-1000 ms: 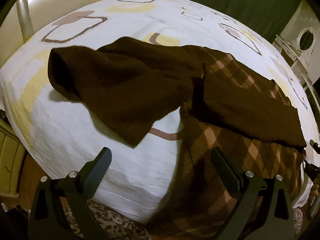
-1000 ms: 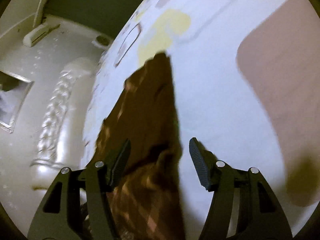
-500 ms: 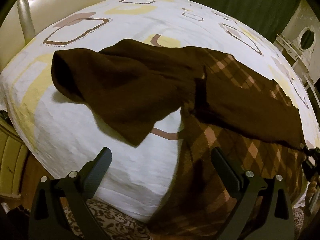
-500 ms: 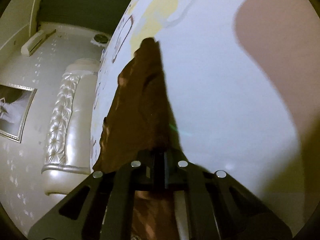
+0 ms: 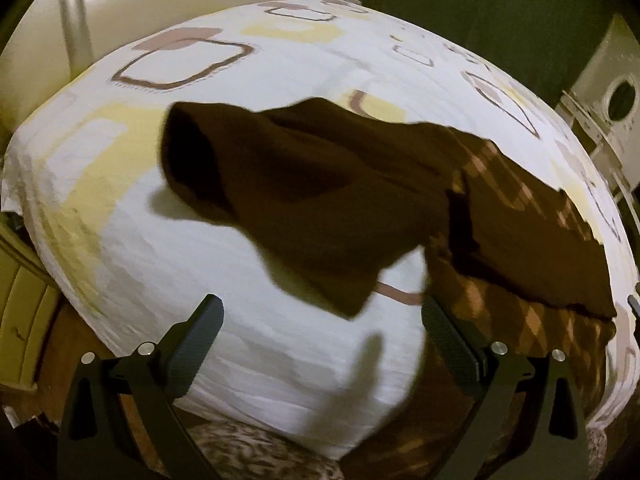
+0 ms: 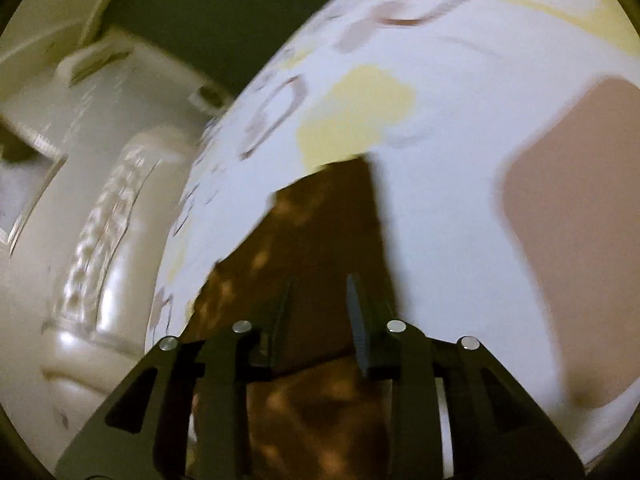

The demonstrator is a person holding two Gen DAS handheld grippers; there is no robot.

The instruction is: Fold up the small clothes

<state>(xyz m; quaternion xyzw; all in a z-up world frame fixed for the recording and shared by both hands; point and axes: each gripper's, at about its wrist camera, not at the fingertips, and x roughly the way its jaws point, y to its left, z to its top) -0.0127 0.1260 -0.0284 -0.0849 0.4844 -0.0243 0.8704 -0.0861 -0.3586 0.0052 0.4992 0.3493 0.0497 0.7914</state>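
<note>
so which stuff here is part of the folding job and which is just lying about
Part of the job:
- brown sweater
- left gripper
- right gripper, jaws opening

Just there:
- bed sheet
- headboard
- dresser with round mirror

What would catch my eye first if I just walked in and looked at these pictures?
Most likely the dark brown garment with a diamond pattern, sprawled across the middle of a white bedspread printed with yellow and tan shapes. Next, the left gripper, its black jaws wide apart at the bottom of its view, holding nothing. In the other view the right gripper is opening just above the cloth's edge.
</note>
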